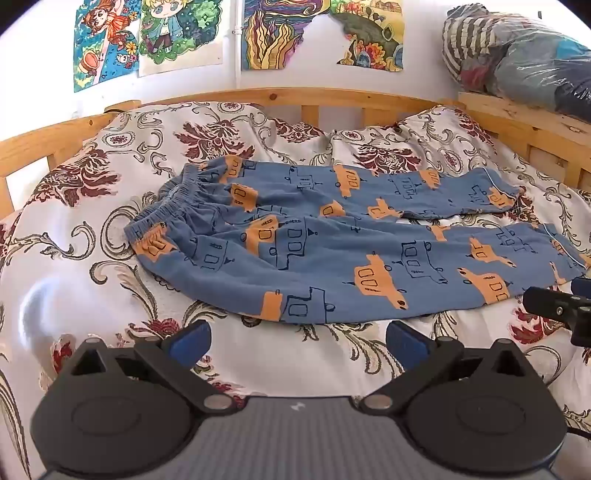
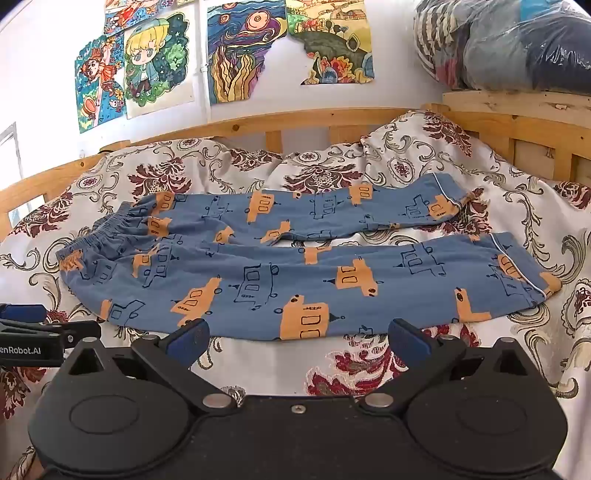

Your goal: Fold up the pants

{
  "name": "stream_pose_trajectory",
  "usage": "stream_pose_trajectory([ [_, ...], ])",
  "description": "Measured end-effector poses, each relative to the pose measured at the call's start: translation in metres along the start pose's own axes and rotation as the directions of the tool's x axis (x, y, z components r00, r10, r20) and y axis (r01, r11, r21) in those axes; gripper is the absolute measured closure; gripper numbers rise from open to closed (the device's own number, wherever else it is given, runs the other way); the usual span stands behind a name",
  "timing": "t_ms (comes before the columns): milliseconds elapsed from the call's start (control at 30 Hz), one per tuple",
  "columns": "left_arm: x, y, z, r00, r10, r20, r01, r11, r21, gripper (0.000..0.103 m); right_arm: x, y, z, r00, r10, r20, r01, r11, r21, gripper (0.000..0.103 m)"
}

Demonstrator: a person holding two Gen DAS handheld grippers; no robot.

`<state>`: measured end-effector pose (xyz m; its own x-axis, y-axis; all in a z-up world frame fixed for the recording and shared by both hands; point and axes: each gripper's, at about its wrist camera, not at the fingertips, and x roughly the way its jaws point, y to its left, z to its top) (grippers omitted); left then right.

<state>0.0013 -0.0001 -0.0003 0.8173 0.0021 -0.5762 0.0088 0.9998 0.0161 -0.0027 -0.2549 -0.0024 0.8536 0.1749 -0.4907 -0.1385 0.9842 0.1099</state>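
Note:
Blue pants (image 1: 317, 254) with orange vehicle prints lie spread flat on the floral bedspread, waistband at the left, both legs running right with a gap between them. The same pants (image 2: 295, 269) fill the middle of the right wrist view. My left gripper (image 1: 297, 341) is open, hovering just short of the near leg's lower edge. My right gripper (image 2: 299, 341) is open too, its blue fingertips (image 2: 192, 338) at the near leg's hem line, nothing between them. The right gripper (image 1: 561, 306) shows at the right edge of the left wrist view; the left gripper (image 2: 33, 332) shows at the left edge of the right wrist view.
A wooden bed rail (image 1: 295, 98) runs behind the bedspread (image 1: 92, 295), with drawings (image 1: 317, 33) taped to the wall above. A plastic-wrapped bundle of bedding (image 1: 517, 62) sits on a wooden shelf at the back right. A lumpy pillow (image 2: 417, 147) lies under the cover.

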Motion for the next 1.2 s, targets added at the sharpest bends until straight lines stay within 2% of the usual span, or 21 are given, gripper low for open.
stream_pose_trajectory([
  [1200, 0.0009, -0.0031, -0.0045, 1.000, -0.009, -0.001, 0.009, 1.000, -0.002, 0.000, -0.0007, -0.0006, -0.0001, 1.000, 0.000, -0.004, 0.000, 1.000, -0.001, 0.001],
])
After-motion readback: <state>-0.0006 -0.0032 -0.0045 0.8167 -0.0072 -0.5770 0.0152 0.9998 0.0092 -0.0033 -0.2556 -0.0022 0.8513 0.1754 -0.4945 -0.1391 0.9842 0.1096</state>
